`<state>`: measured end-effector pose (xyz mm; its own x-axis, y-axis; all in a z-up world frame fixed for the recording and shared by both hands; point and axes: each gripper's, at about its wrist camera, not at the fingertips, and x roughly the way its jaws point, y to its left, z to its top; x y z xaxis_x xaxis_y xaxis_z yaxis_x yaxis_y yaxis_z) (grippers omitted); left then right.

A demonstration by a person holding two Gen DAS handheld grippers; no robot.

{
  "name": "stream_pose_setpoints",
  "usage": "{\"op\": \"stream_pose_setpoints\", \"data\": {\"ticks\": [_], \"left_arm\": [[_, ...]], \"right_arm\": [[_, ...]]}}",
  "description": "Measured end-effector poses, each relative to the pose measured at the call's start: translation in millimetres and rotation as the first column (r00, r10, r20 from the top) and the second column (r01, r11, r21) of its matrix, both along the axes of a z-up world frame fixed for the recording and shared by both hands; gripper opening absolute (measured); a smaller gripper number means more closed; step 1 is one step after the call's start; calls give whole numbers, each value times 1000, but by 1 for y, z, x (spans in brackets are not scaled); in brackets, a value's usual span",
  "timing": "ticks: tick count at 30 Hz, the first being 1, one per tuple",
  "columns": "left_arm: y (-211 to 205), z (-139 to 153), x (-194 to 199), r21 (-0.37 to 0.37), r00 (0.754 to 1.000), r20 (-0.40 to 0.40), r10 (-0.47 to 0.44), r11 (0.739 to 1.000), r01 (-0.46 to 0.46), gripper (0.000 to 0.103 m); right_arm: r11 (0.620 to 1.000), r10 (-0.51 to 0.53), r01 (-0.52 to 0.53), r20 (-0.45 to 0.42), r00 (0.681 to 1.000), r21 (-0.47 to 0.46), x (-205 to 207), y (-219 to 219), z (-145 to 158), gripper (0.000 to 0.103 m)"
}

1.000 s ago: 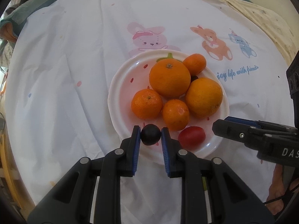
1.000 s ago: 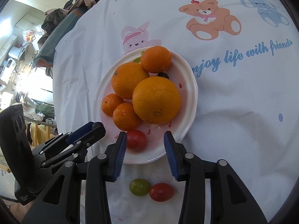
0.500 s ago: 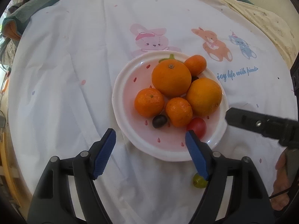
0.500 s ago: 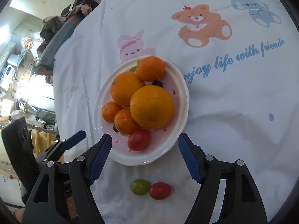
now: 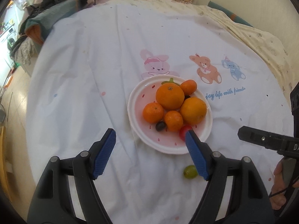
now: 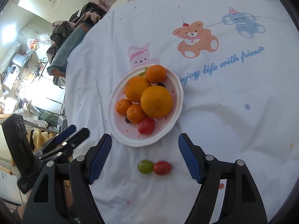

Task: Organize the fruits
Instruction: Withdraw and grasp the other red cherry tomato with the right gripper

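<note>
A white plate [image 5: 138, 130] [image 6: 119, 136] on the white cloth holds several oranges [image 5: 169, 96] [image 6: 156, 101], a dark grape [image 5: 160, 126] and a red tomato [image 6: 146, 126], which my left finger partly hides in the left wrist view. A green tomato [image 6: 145, 166] [image 5: 189, 171] and a red tomato [image 6: 162, 167] lie touching on the cloth in front of the plate. My left gripper [image 5: 150, 137] is open and empty, just short of the plate's near rim. My right gripper [image 6: 144, 143] is open and empty, above the two loose tomatoes.
The cloth [image 5: 93, 74] has printed animal figures [image 6: 196, 39] beyond the plate. Piled clothes [image 5: 56, 9] lie at the far left edge. The right gripper's body [image 5: 271, 141] shows at the right of the left wrist view; the left gripper [image 6: 61, 143] shows in the right wrist view.
My left gripper let go of the dark grape on the plate, opened wide and drew back. My right gripper also opened wide and drew back from the plate.
</note>
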<state>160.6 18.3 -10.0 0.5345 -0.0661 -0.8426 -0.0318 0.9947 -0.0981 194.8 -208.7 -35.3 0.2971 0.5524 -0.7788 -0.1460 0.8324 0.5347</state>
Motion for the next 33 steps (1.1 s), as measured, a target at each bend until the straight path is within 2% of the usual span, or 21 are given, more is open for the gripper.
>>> {"op": "stream_pose_setpoints", "data": {"ticks": [5,10,13,16,18,21,23,24,27,33], "left_arm": [[0,12,-27,58,999,29,-23,998,22,74],[14,18,-54,-9,1000,2,20,1000,-20,74],[16,17,-62,-20,999,3,44,999,-44,74],[22,10,-68,-34,997,-10,78,996,-79,74],[24,0,-67,-42,996,-38,84,995,-86,74],[20,-11,-62,-8,995,-65,80,997,-81,74],[18,-17,-58,-12,993,-80,81,996,-83,74],[17,-19,-57,-26,993,-89,80,996,-83,74],[9,-22,-54,-37,993,-104,57,997,-61,74],[-2,-22,-52,-16,994,-105,23,1000,-24,74]], "right_arm": [[1000,-19,19,-10,1000,-14,-20,-14,1,76],[999,-47,47,-24,999,-9,-39,-27,2,76],[998,-68,68,-37,997,1,-45,-31,-2,76],[994,-74,82,-104,992,72,-45,-32,-14,76],[996,-67,73,-115,991,53,-43,-28,-20,76],[1000,-26,24,-116,993,-19,-37,-12,-31,76],[1000,-5,1,-133,991,-29,-34,-4,-40,76],[1000,1,-5,-147,989,-25,-32,0,-45,74],[1000,21,-22,-197,980,-3,-27,7,-62,59],[999,35,-42,-245,969,-22,-21,19,-82,55]]}}
